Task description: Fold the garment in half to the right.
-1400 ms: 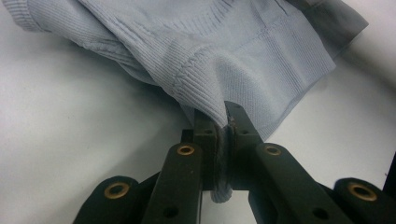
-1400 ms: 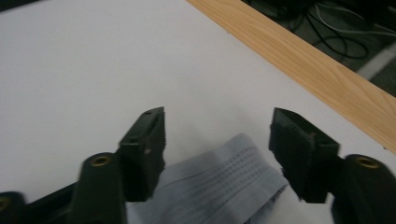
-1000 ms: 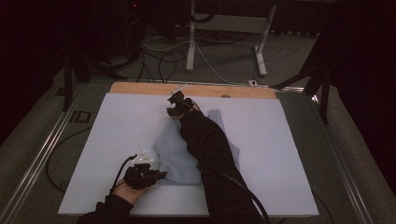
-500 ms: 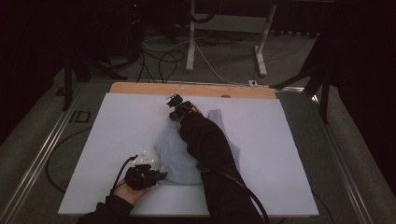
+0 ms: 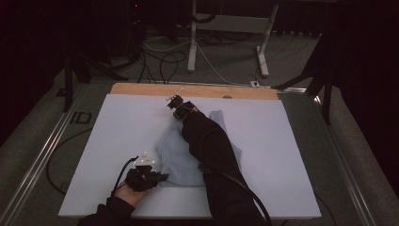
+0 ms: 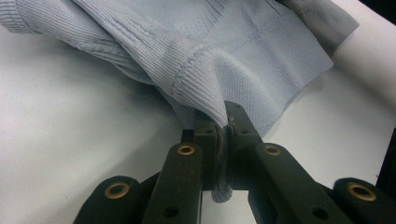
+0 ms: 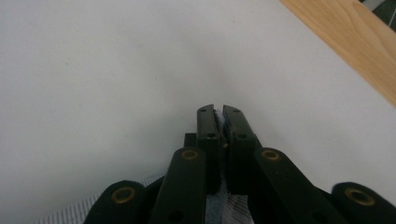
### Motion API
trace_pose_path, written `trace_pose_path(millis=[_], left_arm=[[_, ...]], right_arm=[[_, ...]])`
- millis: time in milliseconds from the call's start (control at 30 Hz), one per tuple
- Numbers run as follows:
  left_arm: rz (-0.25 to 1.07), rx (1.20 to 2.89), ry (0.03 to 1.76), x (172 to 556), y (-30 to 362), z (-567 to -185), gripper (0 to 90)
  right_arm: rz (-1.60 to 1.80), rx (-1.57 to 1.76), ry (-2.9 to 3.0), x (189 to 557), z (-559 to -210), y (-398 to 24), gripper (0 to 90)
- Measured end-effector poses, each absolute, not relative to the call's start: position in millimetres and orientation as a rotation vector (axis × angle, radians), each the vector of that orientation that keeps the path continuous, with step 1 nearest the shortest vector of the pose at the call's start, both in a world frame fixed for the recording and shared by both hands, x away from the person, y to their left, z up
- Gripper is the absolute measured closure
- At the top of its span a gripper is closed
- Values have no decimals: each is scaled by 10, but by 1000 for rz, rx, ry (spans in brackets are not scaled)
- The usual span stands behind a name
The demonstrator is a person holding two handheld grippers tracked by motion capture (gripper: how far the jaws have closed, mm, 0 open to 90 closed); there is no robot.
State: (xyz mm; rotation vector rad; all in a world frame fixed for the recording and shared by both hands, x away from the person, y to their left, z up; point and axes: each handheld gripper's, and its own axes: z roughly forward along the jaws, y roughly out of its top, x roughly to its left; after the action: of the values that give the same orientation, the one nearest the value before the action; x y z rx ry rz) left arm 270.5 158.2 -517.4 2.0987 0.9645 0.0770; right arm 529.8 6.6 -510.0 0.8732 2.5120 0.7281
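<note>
Dark floor, loose cables and a metal stand lie beyond the tabletop (image 5: 117, 141), which is a white board with a strip of bare wood along its far edge. On it, near the middle, lies a pale blue knit garment (image 5: 179, 157), crumpled and running from the near edge toward the far one.

At the near end, the left gripper (image 6: 223, 126) is clamped on a ribbed fold of the garment, the cloth bunched and squeezed tight between its pads. The right gripper (image 7: 218, 122) reaches across to the far end; its jaws have just been closing and now stand together, with what looks like a thin sliver of blue cloth caught between them, though the pinch is hard to read from so close.

So the garment's long axis runs between the two grippers, left near, right far. Any spreading or folding likely turns on pulling those two ends apart along that line, with the right arm lying over the cloth's middle.
</note>
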Motion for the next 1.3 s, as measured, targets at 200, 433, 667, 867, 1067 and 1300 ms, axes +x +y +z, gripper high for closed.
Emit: trace_pose_path(millis=[200,433,667,867,1067,1300], left_arm=[[74,2088,969,2704,1590,-5161,860],[78,2087,965,2697,1588,-5148,860],[83,2084,932,2675,1522,-5050,860],[89,2074,901,2673,1477,-4926,861],[95,2089,849,2669,1335,-4799,861],[94,2108,792,2680,1129,-4672,861]], right_arm=[[754,862,2485,5293,-4994,24,880],[778,845,2459,5262,-4881,-3,881],[805,834,2435,5244,-4738,-62,881],[850,821,2412,5222,-4569,-166,880],[884,822,2394,5181,-4424,-297,880],[933,840,2369,5131,-4305,-482,880]])
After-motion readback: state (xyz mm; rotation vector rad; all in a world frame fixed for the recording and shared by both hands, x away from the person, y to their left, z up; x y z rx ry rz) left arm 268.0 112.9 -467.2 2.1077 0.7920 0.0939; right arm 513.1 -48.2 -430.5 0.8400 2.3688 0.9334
